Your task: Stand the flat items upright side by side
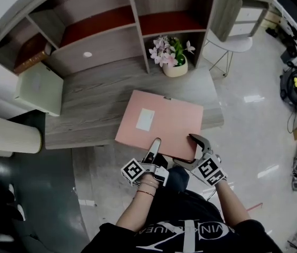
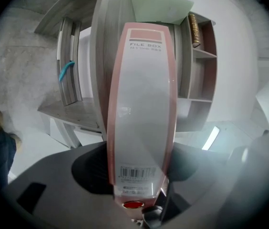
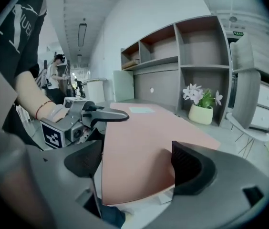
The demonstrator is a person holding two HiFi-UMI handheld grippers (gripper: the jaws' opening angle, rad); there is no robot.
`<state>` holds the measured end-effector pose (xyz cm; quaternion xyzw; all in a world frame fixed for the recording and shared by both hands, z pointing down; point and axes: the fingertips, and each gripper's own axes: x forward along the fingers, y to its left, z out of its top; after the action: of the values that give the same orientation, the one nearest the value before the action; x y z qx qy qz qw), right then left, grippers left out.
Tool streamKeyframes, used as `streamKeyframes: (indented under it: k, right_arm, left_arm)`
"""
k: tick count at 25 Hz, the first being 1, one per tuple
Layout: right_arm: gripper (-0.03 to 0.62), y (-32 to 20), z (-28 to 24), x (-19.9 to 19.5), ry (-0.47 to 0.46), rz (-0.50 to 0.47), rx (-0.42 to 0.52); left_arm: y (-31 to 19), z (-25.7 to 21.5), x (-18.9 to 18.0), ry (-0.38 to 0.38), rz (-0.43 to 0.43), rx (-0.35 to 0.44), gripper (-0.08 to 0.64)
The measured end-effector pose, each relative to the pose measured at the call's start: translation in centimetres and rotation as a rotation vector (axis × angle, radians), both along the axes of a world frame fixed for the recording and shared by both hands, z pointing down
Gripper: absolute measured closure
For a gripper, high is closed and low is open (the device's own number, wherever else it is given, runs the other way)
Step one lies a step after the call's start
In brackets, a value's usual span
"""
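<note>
Grey desk, pink file box with white label, left tongs clamping its spine, right tongs open.

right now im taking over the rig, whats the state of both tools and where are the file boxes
Left tool: shut on the spine edge of the pink file box.
Right tool: open, straddling the box's near right corner without pressing on it.
Pink file box: lying flat on the desk, its near edge overhanging toward the person.
Pale green file box: upright at the desk's left end, by the shelf unit.
Done: the green one looks already stood up.
Left: tip the pink one upright and set it beside the green one.
</note>
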<state>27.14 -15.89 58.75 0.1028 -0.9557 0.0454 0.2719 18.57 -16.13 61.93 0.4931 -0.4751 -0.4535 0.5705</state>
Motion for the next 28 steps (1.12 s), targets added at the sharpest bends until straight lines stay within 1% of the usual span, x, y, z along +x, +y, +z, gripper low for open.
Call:
streamKeyframes:
  k: [1,2,5,9,13,14,21,28]
  right_arm:
    - [0.142,0.0,0.0,-0.5,0.006,-0.001,0.008]
    - [0.146,0.1,-0.1,-1.1,0.005,-0.004,0.011]
    - [0.147,0.8,-0.7,-3.6,-0.022,-0.025,0.01]
    - [0.17,2.1,-1.5,-6.7,-0.066,-0.049,0.017]
    - [0.183,3.4,-2.3,-10.4,-0.09,-0.085,0.013]
    - [0.183,3.8,-2.6,-11.4,-0.097,-0.099,0.01]
    - [0.184,6.6,-3.7,-16.6,-0.128,-0.214,-0.014]
    - [0.186,9.9,-4.0,-20.6,-0.153,-0.308,-0.052]
  left_arm:
    - [0.3,-0.1,-0.6,-0.026,0.006,-0.007,0.275]
    - [0.7,-0.2,-1.3,-0.057,0.013,-0.012,0.276]
    - [1.2,-2.0,-3.7,-0.108,0.006,0.009,0.276]
    - [2.4,-3.2,-7.2,-0.253,0.003,-0.012,0.276]
    - [3.9,-5.5,-11.2,-0.396,-0.027,-0.013,0.278]
    - [4.4,-6.0,-12.1,-0.411,-0.038,-0.017,0.276]
    - [8.3,-7.5,-17.0,-0.43,-0.15,-0.062,0.278]
    - [12.2,-9.1,-20.7,-0.526,-0.227,-0.096,0.276]
